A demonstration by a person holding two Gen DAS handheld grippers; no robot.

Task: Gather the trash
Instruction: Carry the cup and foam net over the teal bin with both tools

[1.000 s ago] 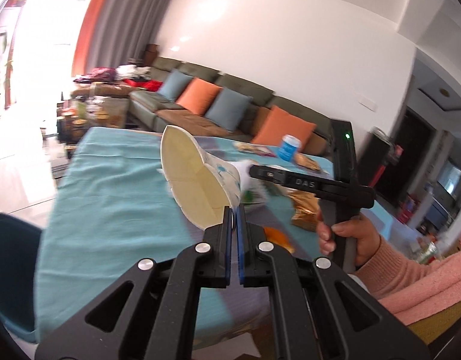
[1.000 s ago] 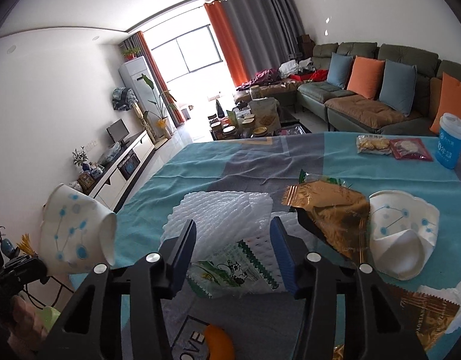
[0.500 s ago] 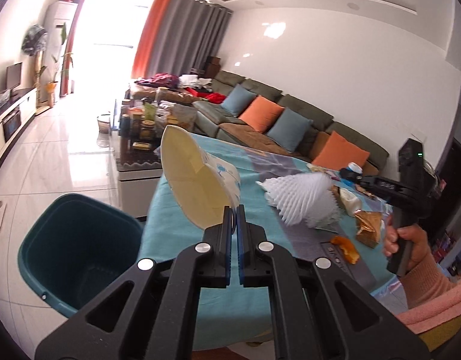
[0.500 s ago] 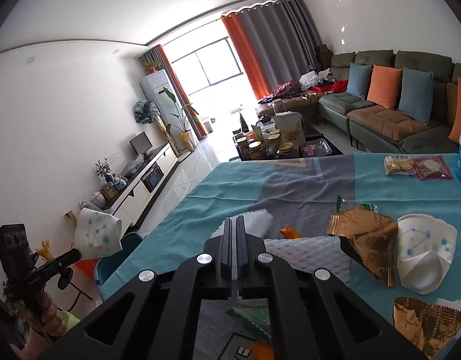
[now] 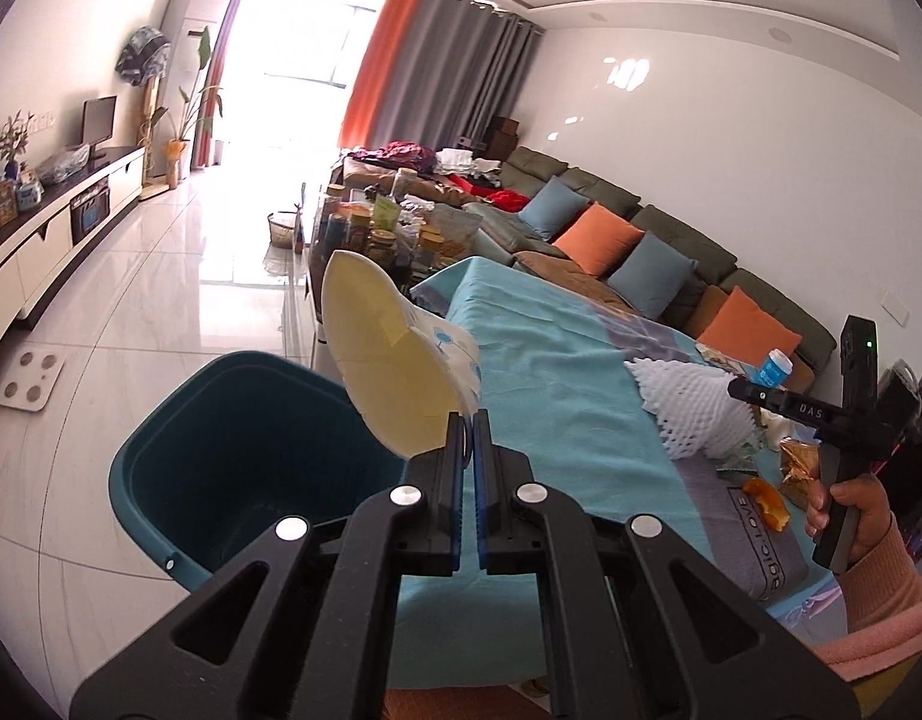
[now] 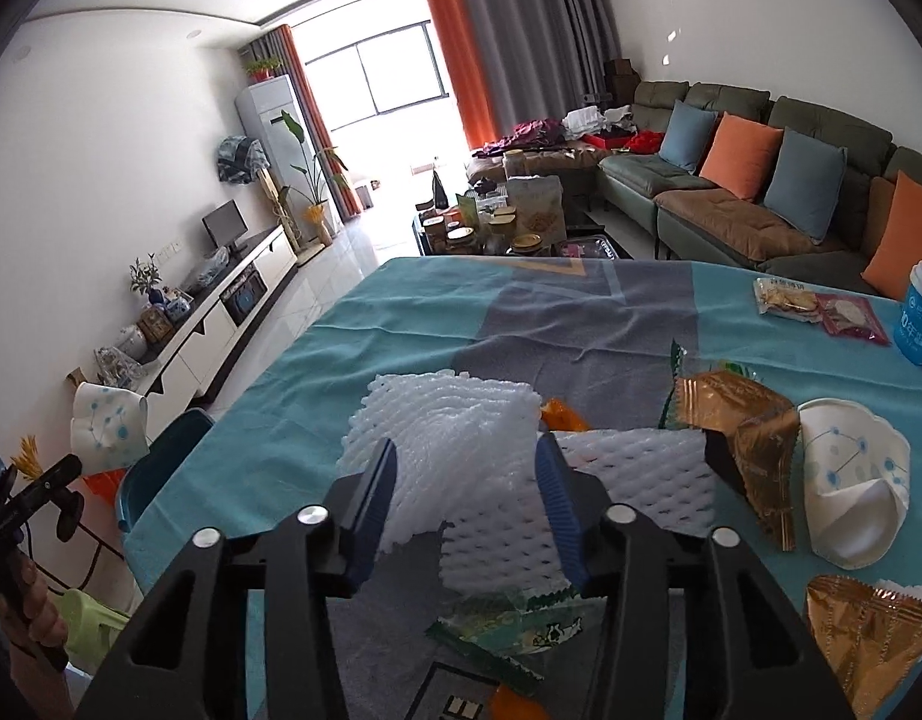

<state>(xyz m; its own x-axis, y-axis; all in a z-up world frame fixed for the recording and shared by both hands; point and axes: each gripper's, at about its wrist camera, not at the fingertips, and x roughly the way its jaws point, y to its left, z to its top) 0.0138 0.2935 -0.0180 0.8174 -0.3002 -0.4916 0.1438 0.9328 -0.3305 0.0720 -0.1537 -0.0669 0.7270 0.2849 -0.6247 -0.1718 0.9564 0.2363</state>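
Observation:
My left gripper (image 5: 468, 426) is shut on the rim of a crushed white paper cup (image 5: 395, 372) with blue dots. It holds the cup up by the right rim of a teal bin (image 5: 251, 456) on the floor beside the table. My right gripper (image 6: 467, 480) hangs over the table with its jaws opening. A white foam net (image 6: 449, 420) sits between them, puffed out and filling the gap rather than pinched. A second foam net (image 6: 629, 468) lies just to its right. From the left wrist view, the right gripper (image 5: 738, 389) sits against that net (image 5: 689, 408).
The table under its teal cloth (image 6: 401, 312) carries gold wrappers (image 6: 737, 420), another crushed cup (image 6: 851, 480), a green wrapper (image 6: 509, 630), orange peel (image 6: 560, 414), snack packets (image 6: 815, 306) and a blue cup (image 6: 920, 312). A sofa and a cluttered coffee table stand beyond.
The left gripper has carried the cup from over the table out to the bin. The right gripper shut on the foam net, raised it, and now stands open again with the net spread out.

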